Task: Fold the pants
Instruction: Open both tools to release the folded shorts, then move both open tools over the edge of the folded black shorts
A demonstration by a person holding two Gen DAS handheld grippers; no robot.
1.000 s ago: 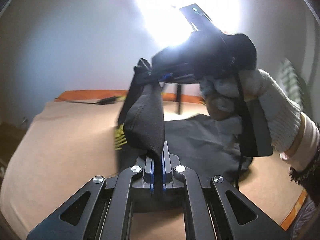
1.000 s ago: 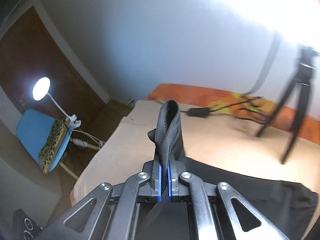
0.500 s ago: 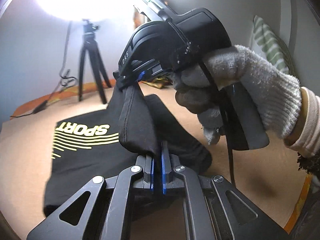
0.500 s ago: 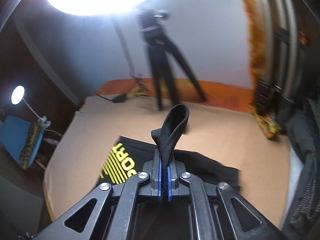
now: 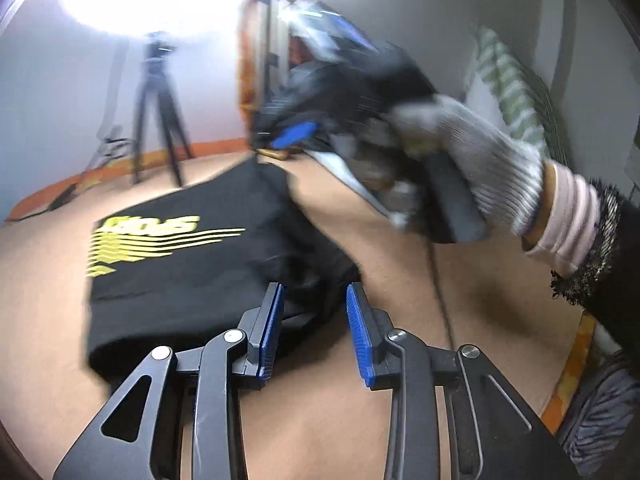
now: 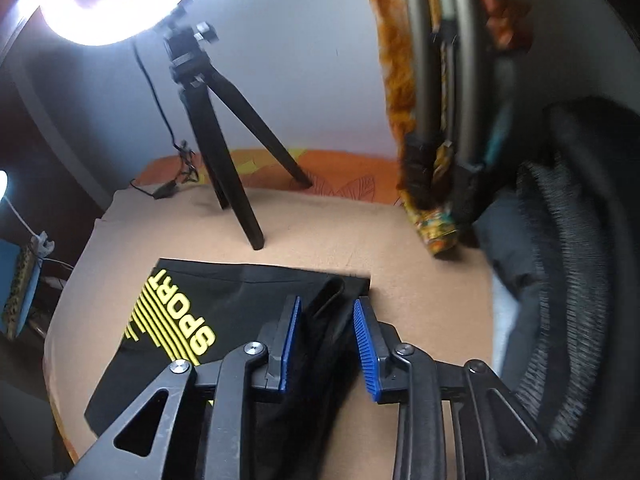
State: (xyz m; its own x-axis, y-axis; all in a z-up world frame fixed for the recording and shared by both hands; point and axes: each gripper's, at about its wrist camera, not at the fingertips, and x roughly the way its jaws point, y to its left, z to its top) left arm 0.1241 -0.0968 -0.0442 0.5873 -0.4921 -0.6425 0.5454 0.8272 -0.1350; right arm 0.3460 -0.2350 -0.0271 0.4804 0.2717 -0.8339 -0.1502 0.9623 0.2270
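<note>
Black pants lying folded on the tan bed, long axis running leftward from both tools. Left hand-held gripper spread at the near corner; right hand-held gripper spread, straddling the waistband edge, likely nearer.

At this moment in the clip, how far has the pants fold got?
Done: the black pants lie folded over on the tan bed cover, the yellow SPORT print facing up. In hand: nothing. The left gripper and the right gripper are both open over the near edge, fabric loose between the right one's blue pads. Left: whether another fold or smoothing is needed cannot be judged from these views.
</note>
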